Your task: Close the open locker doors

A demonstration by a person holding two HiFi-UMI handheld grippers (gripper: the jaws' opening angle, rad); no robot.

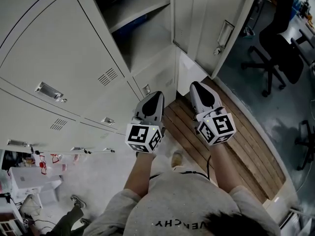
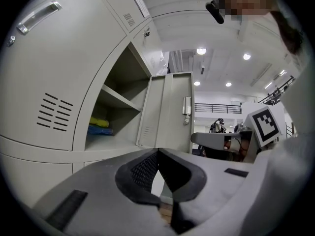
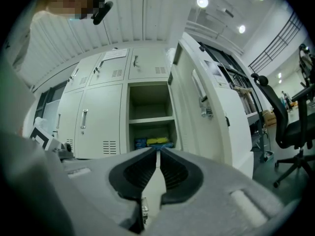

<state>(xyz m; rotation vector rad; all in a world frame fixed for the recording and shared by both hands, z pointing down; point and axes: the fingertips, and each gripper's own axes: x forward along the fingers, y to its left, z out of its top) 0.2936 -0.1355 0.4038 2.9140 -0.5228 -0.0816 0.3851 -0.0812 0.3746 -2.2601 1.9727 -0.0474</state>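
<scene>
one open locker door at 1 o'clock, likely light, stiff steel; push beside its handle. left claw and right claw are closed, empty.

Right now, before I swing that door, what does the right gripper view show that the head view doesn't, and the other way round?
Only the right gripper view: the yellow bundle on the lower shelf, the ceiling lights, and the right tongs closed together with nothing between them. Only the head view: the wooden floor strip and a shoe below the grippers. Both: the open locker, its swung-out door and the black office chair.
</scene>
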